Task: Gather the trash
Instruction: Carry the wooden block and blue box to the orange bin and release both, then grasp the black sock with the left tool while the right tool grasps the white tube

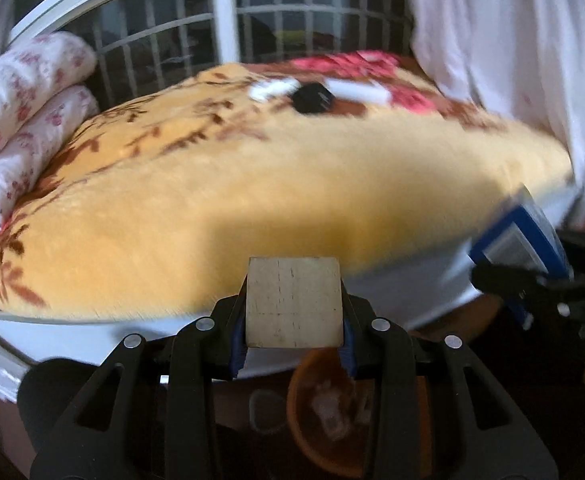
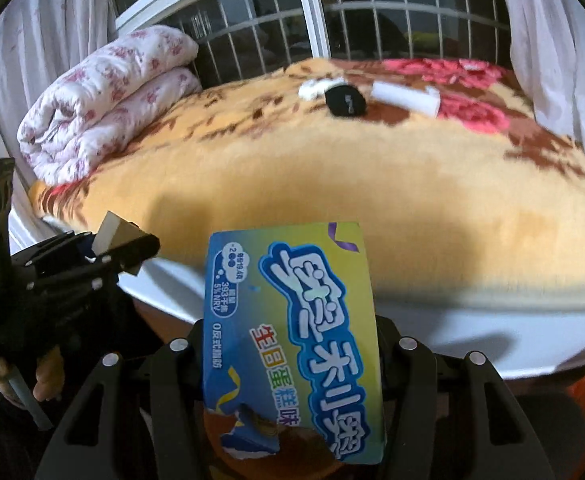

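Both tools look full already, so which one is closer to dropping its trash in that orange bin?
Probably the left. The left tool, shut on a beige block, hangs right above the orange bin. The right tool grips a snack box off to the side.

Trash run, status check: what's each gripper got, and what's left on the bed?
Left gripper shut on beige block. Right gripper shut on snack box. White scraps and black item on bed. Orange bin below, unobstructed.
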Available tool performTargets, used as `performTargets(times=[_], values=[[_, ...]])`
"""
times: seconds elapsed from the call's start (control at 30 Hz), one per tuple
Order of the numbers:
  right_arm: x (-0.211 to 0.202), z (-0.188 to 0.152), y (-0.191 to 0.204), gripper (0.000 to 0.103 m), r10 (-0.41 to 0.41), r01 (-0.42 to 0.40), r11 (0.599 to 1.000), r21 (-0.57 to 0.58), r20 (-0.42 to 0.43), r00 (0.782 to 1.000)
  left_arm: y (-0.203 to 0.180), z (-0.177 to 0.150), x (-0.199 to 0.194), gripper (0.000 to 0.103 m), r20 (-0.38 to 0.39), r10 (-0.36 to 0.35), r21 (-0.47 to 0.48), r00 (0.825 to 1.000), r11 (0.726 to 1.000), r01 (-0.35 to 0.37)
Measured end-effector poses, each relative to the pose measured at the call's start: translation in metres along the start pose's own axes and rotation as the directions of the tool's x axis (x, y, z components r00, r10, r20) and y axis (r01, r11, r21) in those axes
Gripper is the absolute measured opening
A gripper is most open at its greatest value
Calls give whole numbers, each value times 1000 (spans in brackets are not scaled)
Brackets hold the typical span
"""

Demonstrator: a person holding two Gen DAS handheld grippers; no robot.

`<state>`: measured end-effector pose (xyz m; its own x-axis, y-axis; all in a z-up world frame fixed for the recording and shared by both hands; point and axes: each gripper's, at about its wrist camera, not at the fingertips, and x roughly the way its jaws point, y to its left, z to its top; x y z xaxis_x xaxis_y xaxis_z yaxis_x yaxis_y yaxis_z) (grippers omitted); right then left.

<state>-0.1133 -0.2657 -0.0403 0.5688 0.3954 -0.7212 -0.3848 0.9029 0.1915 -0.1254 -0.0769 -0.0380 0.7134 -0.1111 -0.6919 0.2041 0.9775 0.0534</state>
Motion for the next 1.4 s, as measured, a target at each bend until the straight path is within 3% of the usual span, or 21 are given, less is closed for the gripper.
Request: performTargets(times=[0.17, 0.4, 0.57, 0.8, 0.83, 0.87, 0.9, 0.97, 1.23, 1.4], values=[[13, -29, -6, 55, -13, 16, 999, 41, -79, 997, -14, -28, 22, 34, -124, -41, 12, 991, 999, 43], [35, -47, -16, 55, -6, 22, 995, 94, -171, 985, -14, -51, 59, 34, -279, -69, -21, 958, 998, 65], [53, -57, -15, 55, 7, 13, 996, 85, -237, 972, -9, -61, 77, 34, -351, -84, -48, 933, 996, 72], [75, -70, -18, 55, 20, 12, 995, 96, -320, 947, -6, -68, 92, 35, -402, -85, -49, 912, 996, 72], [77, -71, -19, 56, 20, 12, 995, 97, -326, 945, -6, -69, 93, 35, -407, -92, -50, 909, 996, 78], [78, -72, -20, 66, 17, 17, 995, 98, -331, 943, -6, -70, 95, 37, -416, -93, -47, 905, 996, 81], [79, -72, -21, 74, 6, 29, 994, 101, -335, 942, -8, -71, 97, 49, -431, -81, -33, 899, 997, 74], [77, -72, -24, 80, 0, 40, 992, 117, -324, 946, -9, -70, 97, 64, -435, -54, -9, 899, 998, 56], [68, -74, -39, 80, 18, 37, 983, 178, -297, 955, -7, -70, 95, 65, -428, -62, -27, 901, 998, 56], [59, -69, -38, 81, 6, 42, 985, 165, -279, 960, -3, -63, 88, 65, -394, -75, -51, 916, 997, 59]])
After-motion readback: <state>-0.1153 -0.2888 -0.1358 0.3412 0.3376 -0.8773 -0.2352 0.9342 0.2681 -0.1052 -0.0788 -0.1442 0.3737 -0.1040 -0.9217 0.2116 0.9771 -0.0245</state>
